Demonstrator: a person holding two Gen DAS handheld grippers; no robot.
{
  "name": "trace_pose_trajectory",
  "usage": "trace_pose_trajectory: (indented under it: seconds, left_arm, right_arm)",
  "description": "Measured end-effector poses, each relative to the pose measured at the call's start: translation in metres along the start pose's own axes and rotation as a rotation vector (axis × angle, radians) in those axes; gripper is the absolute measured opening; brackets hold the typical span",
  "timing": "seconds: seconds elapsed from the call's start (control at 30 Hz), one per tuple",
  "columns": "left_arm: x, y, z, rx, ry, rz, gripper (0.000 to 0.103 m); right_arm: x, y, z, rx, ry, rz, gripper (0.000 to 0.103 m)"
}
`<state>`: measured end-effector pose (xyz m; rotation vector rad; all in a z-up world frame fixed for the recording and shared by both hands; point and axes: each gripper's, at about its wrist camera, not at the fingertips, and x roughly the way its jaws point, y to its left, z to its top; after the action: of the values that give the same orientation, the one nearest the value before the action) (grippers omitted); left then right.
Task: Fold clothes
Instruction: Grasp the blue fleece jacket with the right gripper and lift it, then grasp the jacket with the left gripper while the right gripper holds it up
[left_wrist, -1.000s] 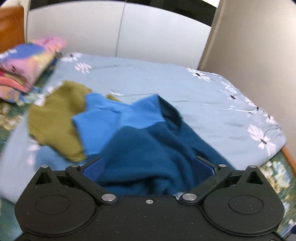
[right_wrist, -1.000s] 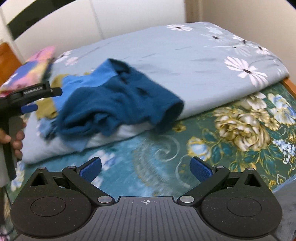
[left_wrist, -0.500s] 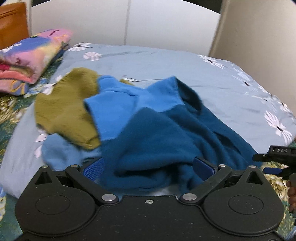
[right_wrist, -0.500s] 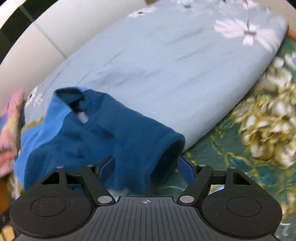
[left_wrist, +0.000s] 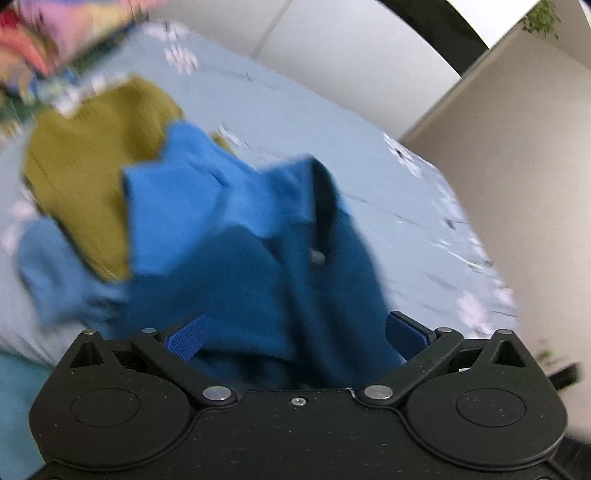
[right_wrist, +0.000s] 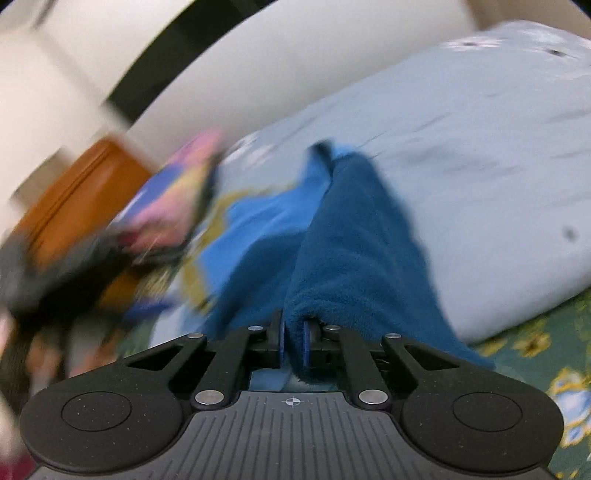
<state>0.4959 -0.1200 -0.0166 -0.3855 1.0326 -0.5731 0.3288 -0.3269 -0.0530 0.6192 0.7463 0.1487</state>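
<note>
The right gripper (right_wrist: 293, 341) has just clamped the dark blue fleece garment (right_wrist: 354, 258) ahead; the left gripper (left_wrist: 295, 336) gapes around it, pads apart — thick pile (slippery) could slip free.

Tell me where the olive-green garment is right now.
In the left wrist view the olive-green garment lies upper left on the pale blue quilt, partly under the bright blue fabric and just below the blurred pink folded stack.
</note>
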Motion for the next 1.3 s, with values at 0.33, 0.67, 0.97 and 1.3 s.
trace_pose_trajectory:
  seconds: [0.33, 0.67, 0.97, 1.3]
  left_arm:
    - [0.027, -0.032, -0.037, 0.073, 0.279, -0.021, 0.099]
    - [0.071, -0.076, -0.070, 0.345, 0.249, 0.208, 0.099]
    - [0.118, -0.114, -0.069, 0.572, 0.077, 0.408, 0.098]
    - [0.167, -0.119, -0.052, 0.602, 0.084, 0.500, 0.017]
  right_arm:
    - [-0.026, 0.084, -0.088, -0.166, 0.153, 0.117, 0.001]
    - [-0.061, 0.082, -0.127, -0.153, 0.152, -0.037, 0.002]
    - [-0.111, 0.032, -0.150, 0.011, 0.117, -0.230, 0.002]
    - [-0.126, -0.015, -0.154, 0.104, 0.117, -0.274, 0.003]
